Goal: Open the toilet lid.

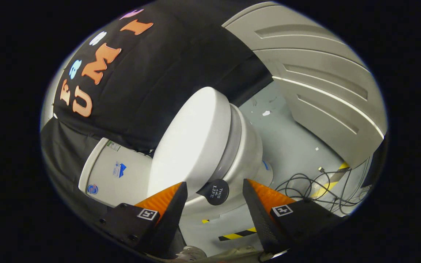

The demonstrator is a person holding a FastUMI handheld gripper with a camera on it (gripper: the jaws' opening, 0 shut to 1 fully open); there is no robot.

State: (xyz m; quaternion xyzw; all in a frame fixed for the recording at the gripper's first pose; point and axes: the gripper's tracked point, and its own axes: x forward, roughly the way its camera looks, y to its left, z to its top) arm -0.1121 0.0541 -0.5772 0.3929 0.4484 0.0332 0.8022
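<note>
Nearest the camera, the fingers of the gripper (215,197) stand wide apart, holding nothing; each finger carries a small square marker on its base. Between the fingertips, and just ahead of them, sits a round black tab (215,191) fixed at the front edge of the toilet lid (190,142); neither finger touches the tab or the lid, though the tip of one finger comes close to the lid's lower edge.

Beyond the fingers the toilet lid rises as a broad white oval, appearing lifted slightly off the seat (234,142) so that a shadowed gap shows along their edges; the whole toilet appears tilted in this view. Below the seat is the white toilet bowl (252,157); behind the lid is the cistern (113,173), bearing a few small stickers.

Around the toilet bowl lies a pale floor (291,138); strips of yellow-and-black hazard tape (238,235) run on it just below the bowl, and a tangle of dark cables (305,188) lies beside the bowl. Past the cables stands a grey ribbed panel (316,73); behind the cistern hangs the black cloth wall (166,65).
</note>
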